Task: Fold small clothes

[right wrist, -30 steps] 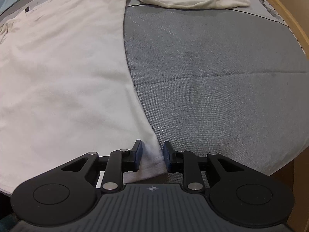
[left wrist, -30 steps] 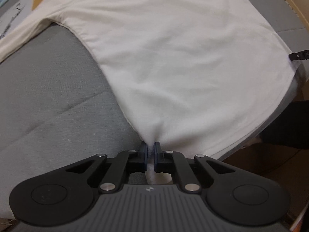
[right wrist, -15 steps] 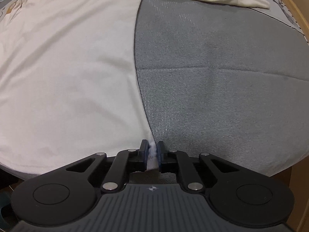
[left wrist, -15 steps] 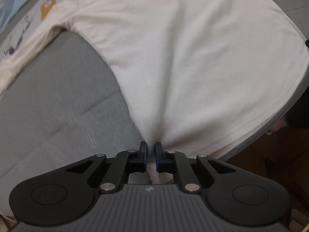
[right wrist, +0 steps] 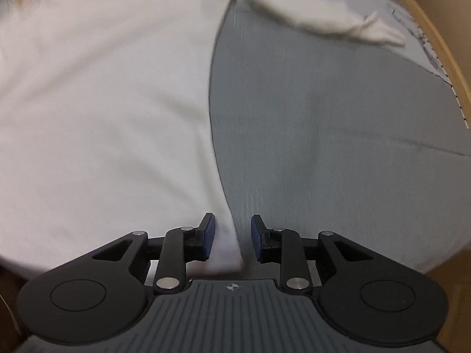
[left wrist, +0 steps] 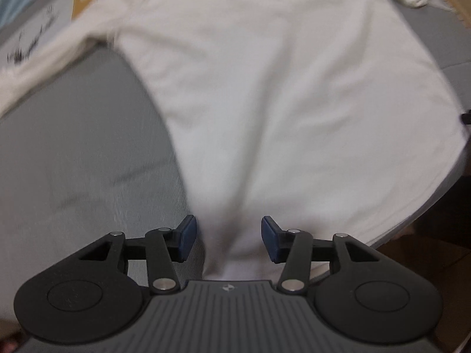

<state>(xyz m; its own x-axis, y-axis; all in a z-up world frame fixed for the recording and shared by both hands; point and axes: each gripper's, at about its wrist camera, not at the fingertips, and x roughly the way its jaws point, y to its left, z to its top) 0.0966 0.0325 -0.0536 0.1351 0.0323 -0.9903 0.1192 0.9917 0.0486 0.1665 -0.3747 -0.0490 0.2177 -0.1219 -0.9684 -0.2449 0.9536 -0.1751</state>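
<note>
We held both grippers at the shirt's (left wrist: 279,94) hem, the shirt lying flat on the grey sheet (left wrist: 73,161). The left gripper (left wrist: 229,239) had its jaws spread around a hem corner. The right gripper (right wrist: 232,236) also had its jaws parted, the opposite corner lying loose between them.

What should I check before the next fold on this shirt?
1. Left gripper released: ok, jaws apart, hem lies between them.
2. Right gripper released: ok, jaws apart over the shirt's corner.
3. Shirt flat on the grey pad: not ok, a soft ridge runs up from the left gripper.
4. Right sleeve spread out: ok, it lies out to the side on the pad.
5. Left sleeve tidy: cannot tell, blurred.
6. Hem on the pad: not ok, it overhangs the near edge.
</note>
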